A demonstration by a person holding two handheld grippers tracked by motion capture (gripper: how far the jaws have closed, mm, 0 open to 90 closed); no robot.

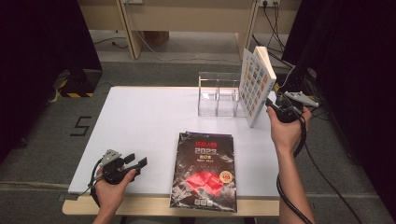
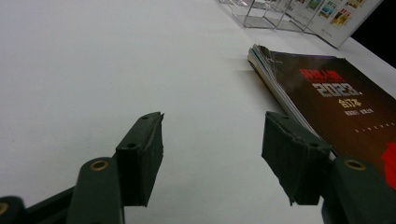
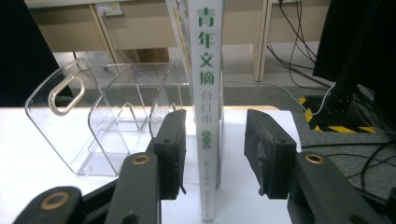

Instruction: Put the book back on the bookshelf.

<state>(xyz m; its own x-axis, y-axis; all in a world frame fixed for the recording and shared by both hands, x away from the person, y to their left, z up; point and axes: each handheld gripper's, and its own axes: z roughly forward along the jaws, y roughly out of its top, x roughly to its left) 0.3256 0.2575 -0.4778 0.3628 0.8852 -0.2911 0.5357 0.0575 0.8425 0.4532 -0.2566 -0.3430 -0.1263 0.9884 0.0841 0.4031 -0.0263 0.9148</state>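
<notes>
left forearm: enters from the bottom edge of the high view, angled slightly rightward.
left hand [image 1: 111, 184]: wrapped around the body of its hand-held gripper from below, knuckles low.
left hand-held gripper [image 1: 135, 163]: held about level, pointing forward and to the right; its cable loops beside the wrist.
left jaws: spread wide, nothing between the pads [image 2: 142, 158].
right forearm: reaches far forward, arm nearly straight.
right hand [image 1: 286, 127]: grips its hand-held gripper from behind, wrist raised.
right hand-held gripper [image 3: 212, 151]: held about level, pointing forward and left.
right jaws: standing apart, the pads [image 3: 173, 149] pressing on nothing.
</notes>
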